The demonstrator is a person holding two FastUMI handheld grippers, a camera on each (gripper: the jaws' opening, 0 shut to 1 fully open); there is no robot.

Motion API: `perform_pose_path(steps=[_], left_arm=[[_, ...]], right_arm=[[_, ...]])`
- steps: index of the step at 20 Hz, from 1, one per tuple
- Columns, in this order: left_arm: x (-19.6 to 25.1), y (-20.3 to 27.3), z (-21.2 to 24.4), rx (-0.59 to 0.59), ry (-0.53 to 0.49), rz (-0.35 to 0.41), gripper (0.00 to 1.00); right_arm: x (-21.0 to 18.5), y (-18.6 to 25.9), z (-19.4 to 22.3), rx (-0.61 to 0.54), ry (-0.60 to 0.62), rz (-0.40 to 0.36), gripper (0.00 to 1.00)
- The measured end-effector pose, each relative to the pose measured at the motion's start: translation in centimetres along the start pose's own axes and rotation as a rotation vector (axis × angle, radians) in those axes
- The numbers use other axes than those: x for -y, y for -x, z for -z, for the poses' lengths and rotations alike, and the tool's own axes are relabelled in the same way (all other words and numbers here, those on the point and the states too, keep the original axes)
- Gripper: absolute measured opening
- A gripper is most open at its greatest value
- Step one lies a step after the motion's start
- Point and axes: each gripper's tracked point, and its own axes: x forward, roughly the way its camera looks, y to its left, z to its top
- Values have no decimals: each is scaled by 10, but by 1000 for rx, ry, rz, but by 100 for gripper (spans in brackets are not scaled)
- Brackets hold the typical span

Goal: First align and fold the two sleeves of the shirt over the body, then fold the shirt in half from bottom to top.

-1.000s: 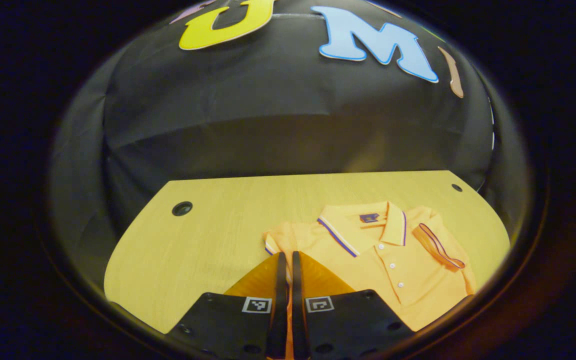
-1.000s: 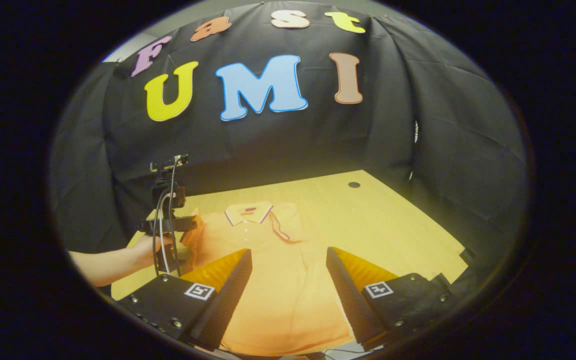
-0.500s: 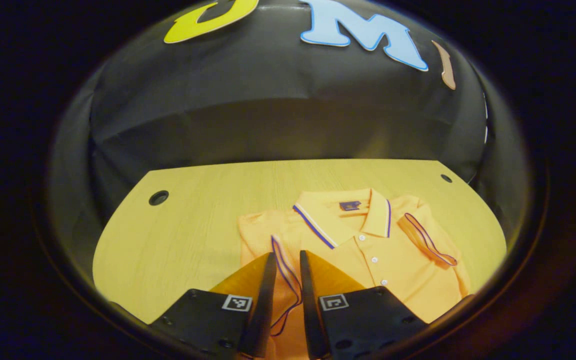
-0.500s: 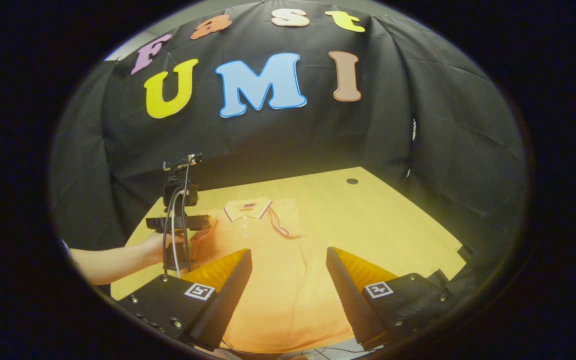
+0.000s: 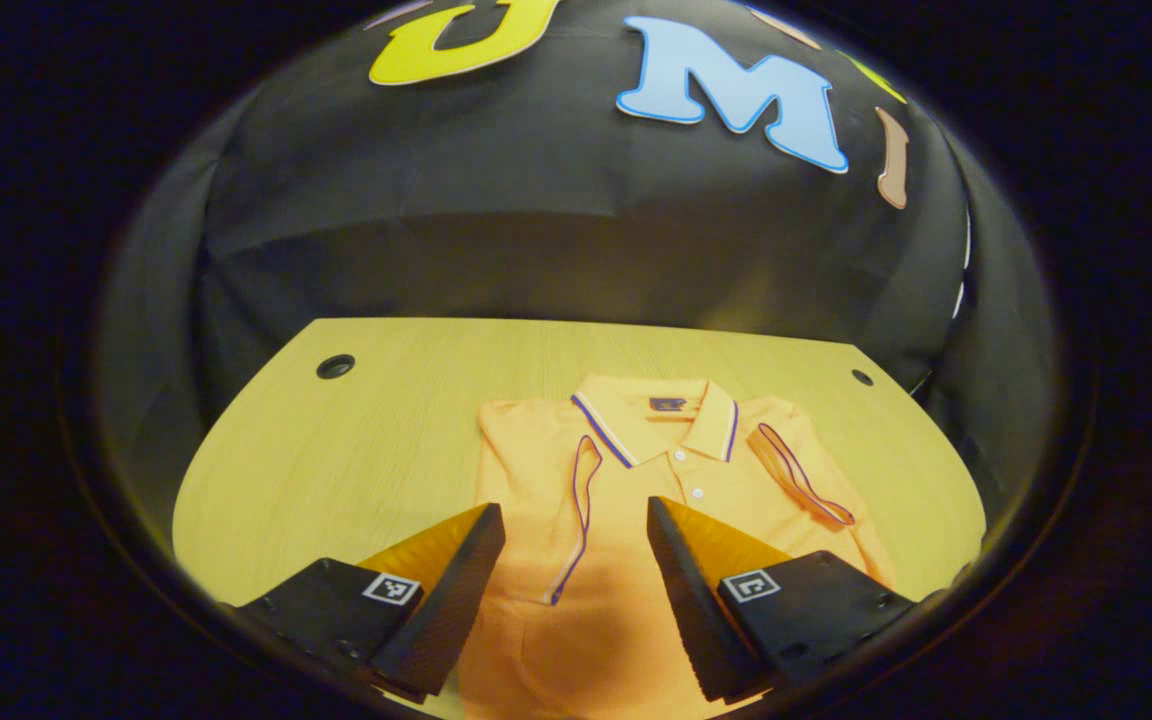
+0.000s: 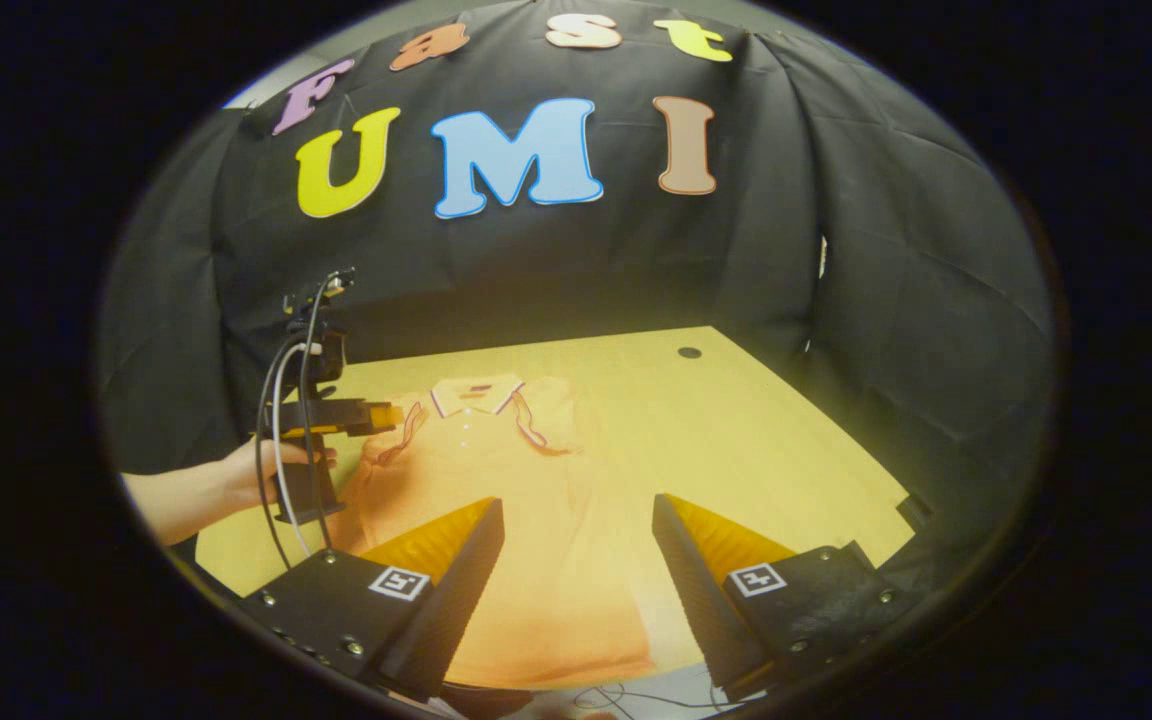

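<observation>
In the left gripper view, your left gripper (image 5: 574,560) is wide open and holds nothing. It hangs over the shirt (image 5: 636,500), which lies flat on the surface (image 5: 336,470) with its collar toward the far edge. Both sleeves are folded over the body.

In the right gripper view, your right gripper (image 6: 576,560) is wide open too, above the shirt's (image 6: 516,520) bottom part near the front edge. Your hand (image 6: 256,475) holds the left gripper (image 6: 386,415) by the shirt's left side.

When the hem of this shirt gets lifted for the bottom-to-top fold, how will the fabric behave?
The shirt lies flat and thin on the table, so it will probably droop between grip points. Both folded sleeves rest loose on the body and may slip open. It looks light, so it might drag across the smooth wood.
</observation>
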Motion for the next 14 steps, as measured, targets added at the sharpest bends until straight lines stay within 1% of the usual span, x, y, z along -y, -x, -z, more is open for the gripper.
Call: perform_pose_path(steps=[1,2,3,5,6,8,10,14], left_arm=[[1,11,4,6,-1,-3,94],[2,24,10,8,0,-8,92],[2,37,17,10,0,-17,95],[0,63,34,9,-7,-39,95],[-1,77,44,6,-9,-48,97],[-1,104,65,-4,-15,-59,93],[-4,129,87,-16,-28,-74,96],[-2,177,121,-32,-24,-68,96]], right_arm=[[3,1,6,-7,10,-10,93],[7,2,12,-12,19,-19,93],[10,3,18,-17,31,-31,93],[16,7,32,-31,52,-57,93],[18,8,40,-42,59,-70,93],[21,11,52,-56,65,-98,93],[22,13,62,-64,81,-123,93],[24,15,82,-89,115,-156,93]])
